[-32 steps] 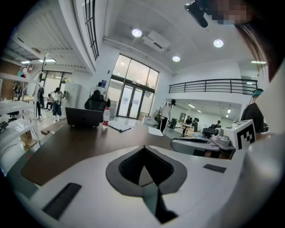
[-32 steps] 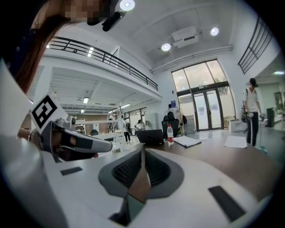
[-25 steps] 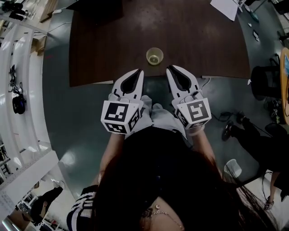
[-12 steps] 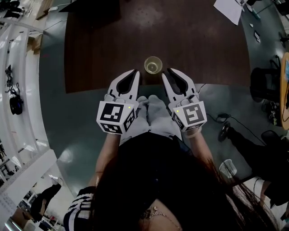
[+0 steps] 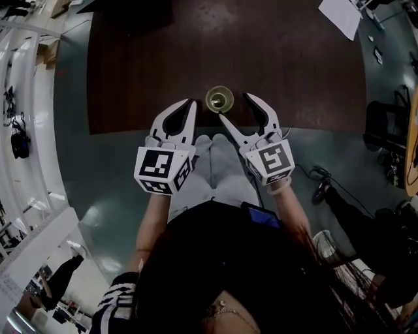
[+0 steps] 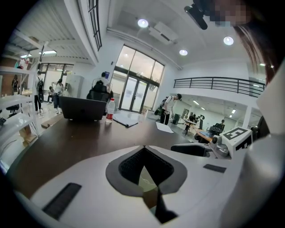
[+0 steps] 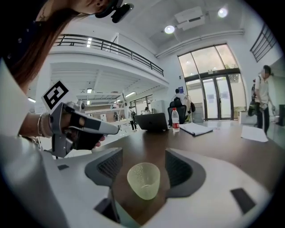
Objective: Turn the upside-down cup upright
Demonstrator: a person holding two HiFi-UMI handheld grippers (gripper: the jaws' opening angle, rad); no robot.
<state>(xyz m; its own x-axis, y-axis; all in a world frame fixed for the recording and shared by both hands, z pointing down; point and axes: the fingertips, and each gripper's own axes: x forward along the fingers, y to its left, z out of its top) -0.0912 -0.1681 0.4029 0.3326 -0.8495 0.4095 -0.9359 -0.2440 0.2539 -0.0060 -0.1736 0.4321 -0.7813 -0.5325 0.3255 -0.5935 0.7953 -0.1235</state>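
Note:
A pale yellow-green translucent cup (image 5: 220,99) stands on the dark brown table (image 5: 274,59), close to its front edge. I cannot tell which of its ends is up. My right gripper (image 5: 238,109) is just right of the cup and its jaws are opening. In the right gripper view the cup (image 7: 143,180) shows in the gap of the right gripper (image 7: 143,153), just ahead of the pads, which do not touch it. My left gripper (image 5: 189,103) is shut and empty, its tips left of the cup. The left gripper (image 6: 143,149) shows a sliver of cup (image 6: 147,185) through its closed jaws.
A laptop (image 7: 152,121), a water bottle (image 7: 175,118) and papers (image 7: 196,129) sit at the far end of the table. A white sheet (image 5: 339,13) lies at its right corner. The holder's lap (image 5: 219,163) is below the table edge. People stand in the background.
The right gripper's jaws have gone from shut to wide apart. Both grippers have moved forward and down to the table edge beside the cup. The cup has stayed put.

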